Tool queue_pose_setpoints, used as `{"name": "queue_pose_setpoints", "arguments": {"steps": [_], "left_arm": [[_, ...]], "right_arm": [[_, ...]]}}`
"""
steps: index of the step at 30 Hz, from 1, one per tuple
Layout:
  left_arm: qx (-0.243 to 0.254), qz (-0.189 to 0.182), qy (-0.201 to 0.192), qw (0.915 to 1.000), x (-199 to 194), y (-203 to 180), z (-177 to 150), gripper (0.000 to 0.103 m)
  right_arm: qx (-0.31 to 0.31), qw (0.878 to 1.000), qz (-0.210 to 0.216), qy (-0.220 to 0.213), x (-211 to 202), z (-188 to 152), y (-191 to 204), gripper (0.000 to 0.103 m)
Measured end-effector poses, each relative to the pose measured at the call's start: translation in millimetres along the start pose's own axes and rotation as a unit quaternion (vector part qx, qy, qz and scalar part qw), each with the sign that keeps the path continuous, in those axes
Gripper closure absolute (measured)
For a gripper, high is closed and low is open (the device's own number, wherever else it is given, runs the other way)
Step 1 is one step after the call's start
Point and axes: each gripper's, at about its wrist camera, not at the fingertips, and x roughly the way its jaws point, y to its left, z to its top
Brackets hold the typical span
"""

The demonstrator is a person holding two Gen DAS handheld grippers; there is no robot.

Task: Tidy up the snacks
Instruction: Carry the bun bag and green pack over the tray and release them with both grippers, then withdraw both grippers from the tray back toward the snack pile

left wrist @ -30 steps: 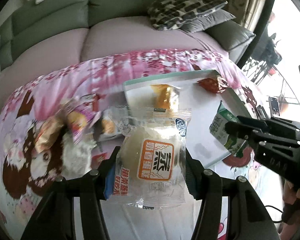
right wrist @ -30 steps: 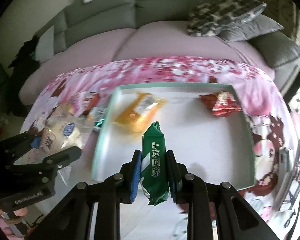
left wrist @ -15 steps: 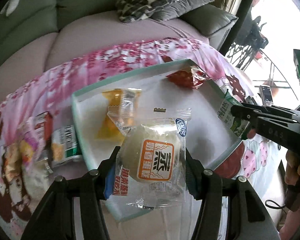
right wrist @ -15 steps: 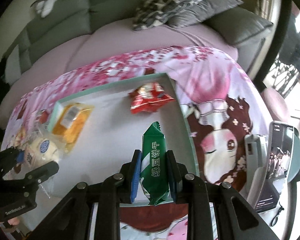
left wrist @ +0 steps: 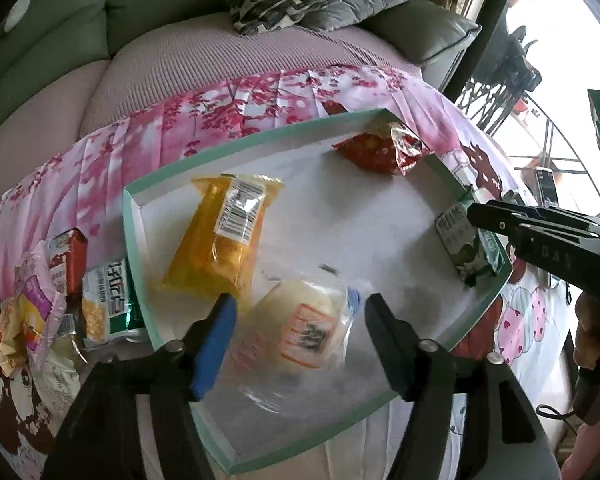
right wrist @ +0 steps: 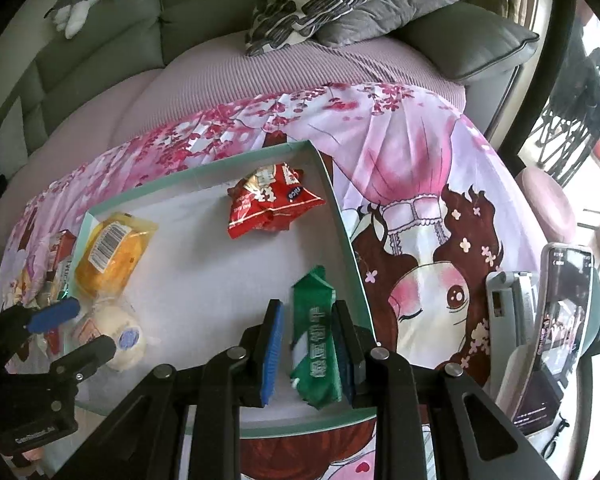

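Bun packet (left wrist: 300,330) motion-blurred, label unreadable, phone (right wrist: 556,336) cut by frame edge, snack pile (left wrist: 52,308) perhaps overlapping

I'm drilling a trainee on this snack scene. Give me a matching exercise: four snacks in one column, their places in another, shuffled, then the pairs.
1. red packet
2. orange packet
3. green packet
4. clear-wrapped cake

A. between the left gripper's fingers
B. far right corner of the tray
C. between the right gripper's fingers
D. left side of the tray

Pairs: 1-B, 2-D, 3-C, 4-A. The left gripper's jaws are opening around the cake.
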Motion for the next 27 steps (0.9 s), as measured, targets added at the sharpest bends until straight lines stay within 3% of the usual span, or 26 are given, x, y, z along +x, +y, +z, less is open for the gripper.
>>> {"name": "queue_pose_setpoints", "arguments": {"steps": [8,10,11,12,14,15,17,23,27], "left_arm": [[-0.011,0.025,-0.016,0.9995,-18.7,13.6,-3.8,0.027],[-0.013,0.032,-0.017,0.9993,-21.9,19.2,-6.1,0.027],[-0.015,0.036,-0.020,0.9991,-24.4,23.3,-7.4,0.027],[-0.018,0.041,-0.024,0.9987,-27.1,27.7,-8.8,0.026],[-0.024,0.050,-0.032,0.9980,-31.5,35.4,-11.4,0.008],[-0.027,0.053,-0.036,0.9976,-33.5,39.5,-12.6,0.005],[-0.034,0.058,-0.046,0.9967,-38.7,47.6,-16.0,0.004],[-0.031,0.086,-0.054,0.9943,-46.6,65.4,-24.0,0.004],[-0.037,0.096,-0.059,0.9930,-52.7,79.8,-30.7,0.004]], "right_arm": [[-0.014,1.000,-0.012,0.005,-5.5,-5.8,9.0,0.073],[-0.018,1.000,-0.021,0.011,-4.4,-8.5,12.2,0.058],[-0.019,0.999,-0.026,0.012,-4.3,-10.2,13.9,0.033],[-0.021,0.999,-0.031,0.009,-5.4,-12.3,16.3,0.023],[-0.031,0.999,-0.033,0.005,-8.3,-15.2,21.7,0.023],[-0.037,0.999,-0.031,0.006,-9.3,-16.9,25.5,0.023],[-0.048,0.998,-0.029,0.006,-10.7,-19.9,33.5,0.021],[-0.061,0.998,-0.025,0.001,-13.6,-25.6,53.6,0.001],[-0.066,0.998,-0.019,-0.007,-16.6,-26.5,65.0,0.000]]}}
